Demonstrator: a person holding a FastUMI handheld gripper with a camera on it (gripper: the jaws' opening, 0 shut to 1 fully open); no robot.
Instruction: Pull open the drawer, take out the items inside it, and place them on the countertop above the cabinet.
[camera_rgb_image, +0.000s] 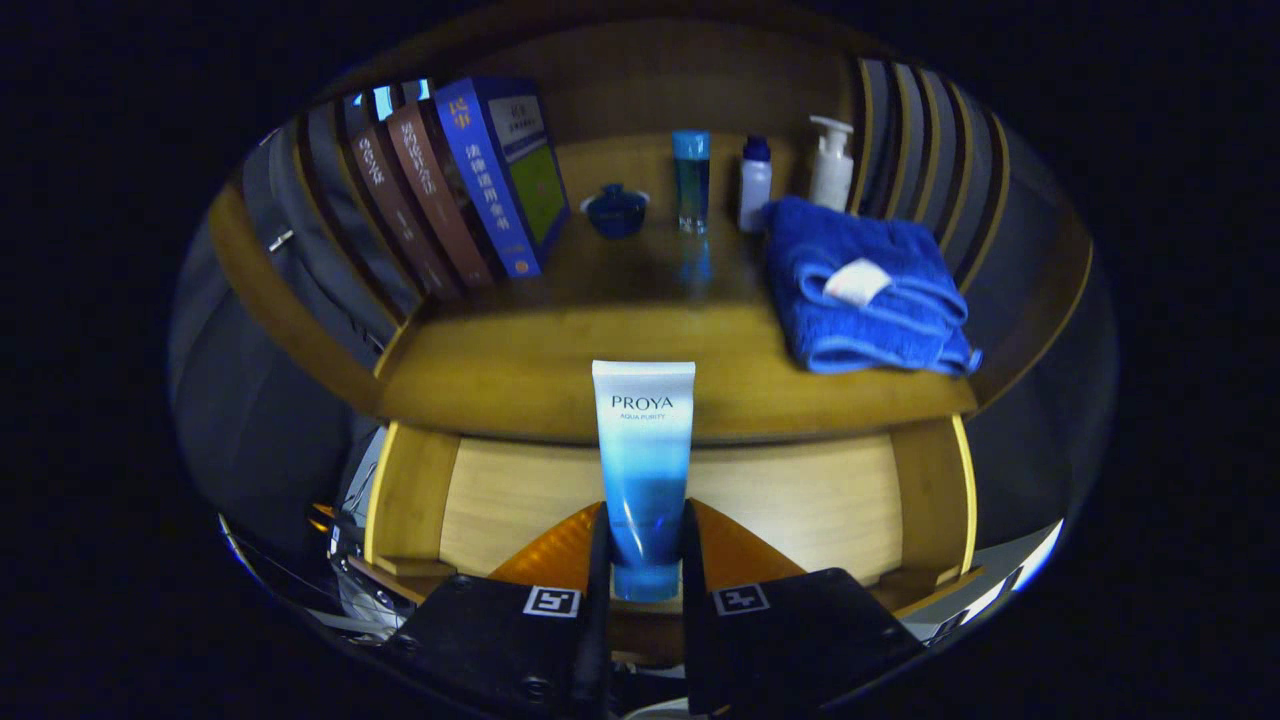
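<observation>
A white-to-blue cosmetic tube stands upright between my fingers, cap end down, and my gripper is shut on its lower part. Below and beyond the tube lies the open drawer, a pale wooden box with a bare floor showing on both sides of the tube. The wooden countertop of the cabinet lies just beyond the tube's top end.
On the countertop a folded blue towel lies at the right. Leaning books stand at the left. At the back are a small blue lidded bowl, a blue bottle, a white bottle and a pump bottle.
</observation>
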